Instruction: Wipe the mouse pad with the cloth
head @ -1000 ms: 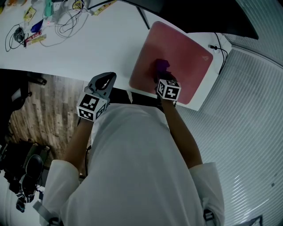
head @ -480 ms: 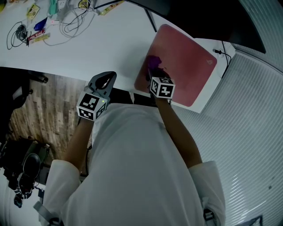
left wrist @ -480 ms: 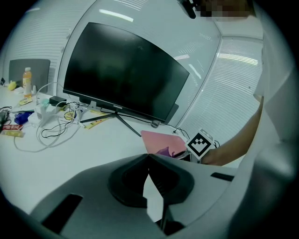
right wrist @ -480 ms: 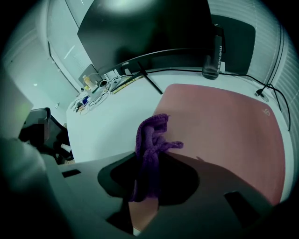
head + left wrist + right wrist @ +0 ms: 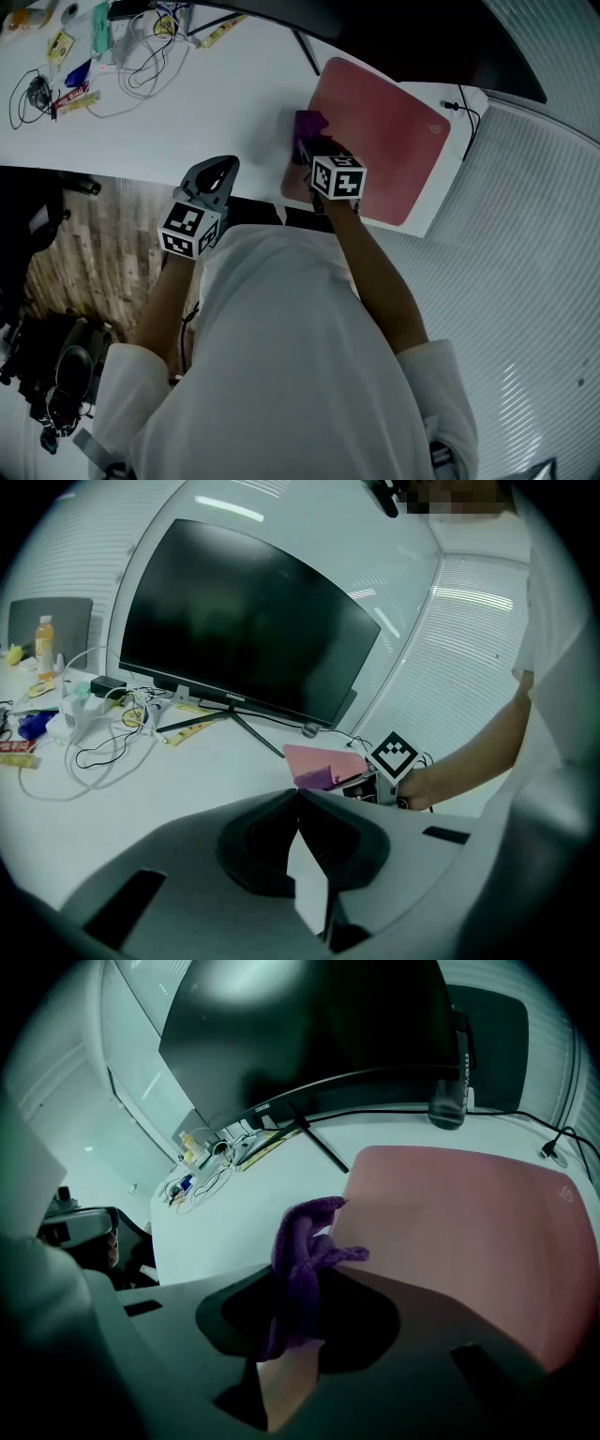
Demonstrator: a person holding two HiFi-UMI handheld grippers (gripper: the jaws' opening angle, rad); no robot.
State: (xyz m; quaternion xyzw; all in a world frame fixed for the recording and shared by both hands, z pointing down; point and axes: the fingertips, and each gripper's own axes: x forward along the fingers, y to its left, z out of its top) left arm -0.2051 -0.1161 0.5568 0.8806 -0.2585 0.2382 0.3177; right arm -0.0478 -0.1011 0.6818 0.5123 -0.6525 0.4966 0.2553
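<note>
Your right gripper (image 5: 302, 1283) is clenched on the purple cloth (image 5: 302, 1241) and holds it at the left edge of the pink mouse pad (image 5: 469, 1222). There the cloth laps partly onto the white desk (image 5: 216, 103). The pad lies at the desk's right end, close to its near edge. Your left gripper (image 5: 300, 797) has its jaws closed together on nothing. It hangs over the desk's near edge, apart from the pad.

Left gripper (image 5: 223, 171) is held low with jaws closed tip to tip, empty; right gripper (image 5: 316, 156), arm extended forward, clamps the cloth (image 5: 307, 125).
</note>
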